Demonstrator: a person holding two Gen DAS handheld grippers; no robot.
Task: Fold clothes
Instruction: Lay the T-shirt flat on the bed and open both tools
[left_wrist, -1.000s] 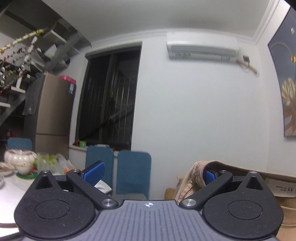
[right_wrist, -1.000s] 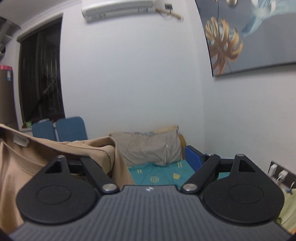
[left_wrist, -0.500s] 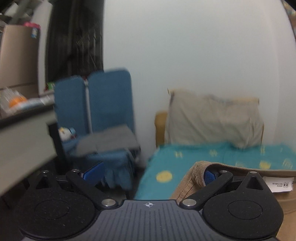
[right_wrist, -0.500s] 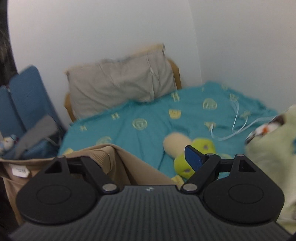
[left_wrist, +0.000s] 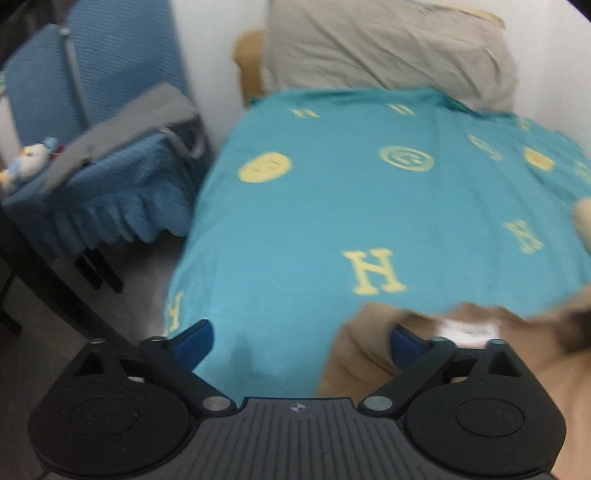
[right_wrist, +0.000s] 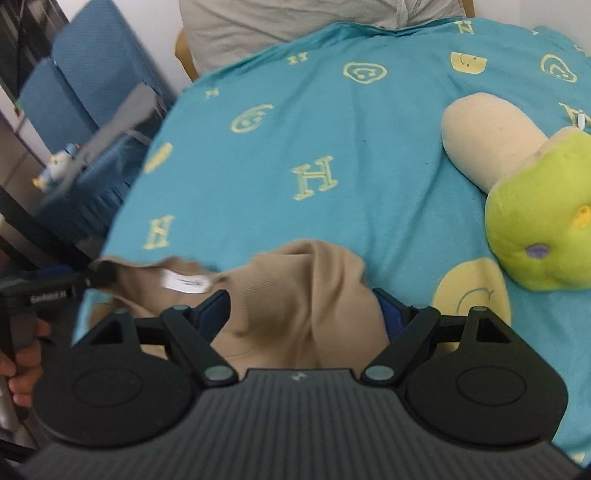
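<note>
A tan garment (right_wrist: 295, 295) is lying bunched at the near edge of a bed covered by a teal sheet (right_wrist: 332, 147) printed with yellow letters and smiley faces, its white label (right_wrist: 186, 282) facing up. The right gripper (right_wrist: 303, 310) is standing with its jaws spread wide, a thick fold of the ribbed tan fabric bulging up between the two blue pads; whether the pads are actually pressing on the cloth cannot be told. The left gripper (left_wrist: 299, 339) is likewise spread wide above the sheet: its left pad is hanging over bare teal cloth, while the garment (left_wrist: 461, 339) is draped over the right finger (left_wrist: 406, 343), so it is hooked rather than pinched. From the right wrist camera, the left tool is showing as a dark bar at the garment's left end, a hand (right_wrist: 22, 365) wrapped around its handle. On the sheet to the right of the garment, a green and cream plush toy (right_wrist: 524, 206) is lying well apart from it. A grey pillow (left_wrist: 388, 51) is resting at the far end of the sheet, and blue chairs (left_wrist: 96, 110) are standing off the bed's left side.
</note>
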